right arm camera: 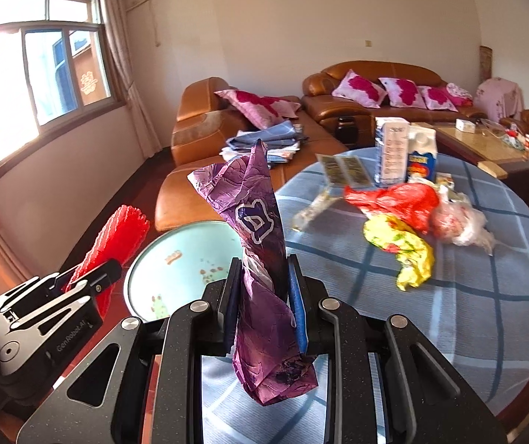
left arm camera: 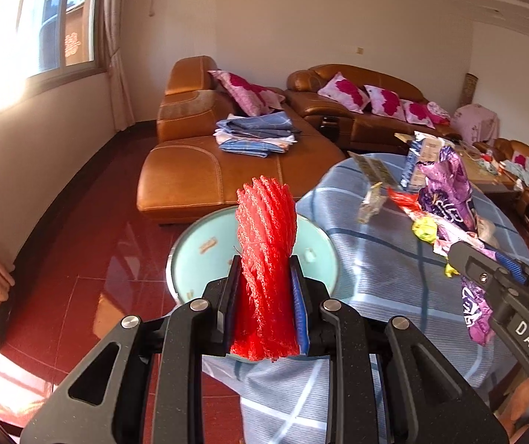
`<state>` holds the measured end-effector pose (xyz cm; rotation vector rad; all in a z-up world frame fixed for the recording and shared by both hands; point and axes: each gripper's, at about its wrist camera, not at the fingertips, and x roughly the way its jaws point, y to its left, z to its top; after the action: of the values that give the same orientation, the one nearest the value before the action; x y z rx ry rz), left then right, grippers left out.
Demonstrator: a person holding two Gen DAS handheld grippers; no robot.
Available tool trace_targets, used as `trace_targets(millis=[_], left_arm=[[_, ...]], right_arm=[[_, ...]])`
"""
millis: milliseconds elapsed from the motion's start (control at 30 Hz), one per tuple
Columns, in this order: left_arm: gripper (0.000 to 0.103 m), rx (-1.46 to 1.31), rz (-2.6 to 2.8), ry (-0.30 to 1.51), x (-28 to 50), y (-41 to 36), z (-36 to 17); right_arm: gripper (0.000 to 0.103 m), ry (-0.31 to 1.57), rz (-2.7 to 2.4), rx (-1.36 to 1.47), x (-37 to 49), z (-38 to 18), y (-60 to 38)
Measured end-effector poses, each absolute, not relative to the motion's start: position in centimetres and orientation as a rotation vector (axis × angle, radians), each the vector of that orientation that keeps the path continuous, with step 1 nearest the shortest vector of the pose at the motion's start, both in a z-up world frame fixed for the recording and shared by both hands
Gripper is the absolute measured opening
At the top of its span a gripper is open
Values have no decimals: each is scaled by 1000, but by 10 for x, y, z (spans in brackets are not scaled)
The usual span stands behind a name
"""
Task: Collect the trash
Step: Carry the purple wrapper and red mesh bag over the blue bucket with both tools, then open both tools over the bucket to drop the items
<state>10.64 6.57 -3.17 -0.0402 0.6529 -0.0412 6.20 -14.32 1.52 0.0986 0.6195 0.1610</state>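
My left gripper [left arm camera: 264, 262] is shut on a bunched red mesh net [left arm camera: 266, 244], which sticks up between its pads over the pale blue round basin [left arm camera: 194, 259]. My right gripper [right arm camera: 262, 264] is shut on a crumpled purple wrapper [right arm camera: 253, 218], held upright near the table's left edge. In the right wrist view the left gripper [right arm camera: 110, 268] and its red net [right arm camera: 116, 236] show at the left, beside the basin [right arm camera: 179, 259]. In the left wrist view the right gripper [left arm camera: 460, 255] shows at the right with the purple wrapper [left arm camera: 449, 188].
A round table with a blue checked cloth [right arm camera: 468, 296] bears a red plastic bag [right arm camera: 401, 199], a yellow wrapper [right arm camera: 405, 248], a clear bag [right arm camera: 460, 222], two cartons [right arm camera: 405, 151] and a flat packet [right arm camera: 342, 166]. Brown leather sofas [right arm camera: 205, 185] stand behind, red floor [left arm camera: 79, 259] to the left.
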Motion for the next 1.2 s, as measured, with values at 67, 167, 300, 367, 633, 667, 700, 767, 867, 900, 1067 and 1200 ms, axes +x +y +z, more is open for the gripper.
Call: trace_targets(millis=[67, 167, 300, 367, 633, 667, 700, 767, 867, 900, 1067, 1200], left_arm=[[24, -47, -24, 655, 109, 74, -33], [24, -59, -5, 657, 112, 86, -34], [24, -62, 21, 659, 115, 96, -35], [24, -63, 34, 663, 118, 100, -36], [24, -55, 50, 688, 134, 103, -46], [24, -58, 49, 693, 138, 102, -47], [24, -67, 47, 703, 142, 103, -49], [24, -79, 51, 714, 147, 107, -52], [24, -80, 59, 722, 155, 112, -56], [24, -81, 61, 724, 157, 113, -57], [24, -89, 74, 757, 170, 117, -70], [24, -92, 75, 790, 181, 115, -81]], right_arm=[[25, 621, 177, 90, 65, 16, -135], [25, 631, 201, 87, 71, 16, -124], [25, 637, 224, 78, 79, 16, -111], [25, 642, 234, 76, 83, 15, -106], [25, 671, 268, 92, 105, 9, -90], [25, 676, 272, 96, 108, 8, -88], [25, 683, 276, 102, 113, 7, -87], [25, 689, 273, 104, 121, 6, -85], [25, 710, 271, 104, 133, -1, -82], [25, 717, 271, 104, 137, -4, -82], [25, 768, 275, 99, 158, -23, -77], [25, 811, 279, 97, 174, -38, -72]])
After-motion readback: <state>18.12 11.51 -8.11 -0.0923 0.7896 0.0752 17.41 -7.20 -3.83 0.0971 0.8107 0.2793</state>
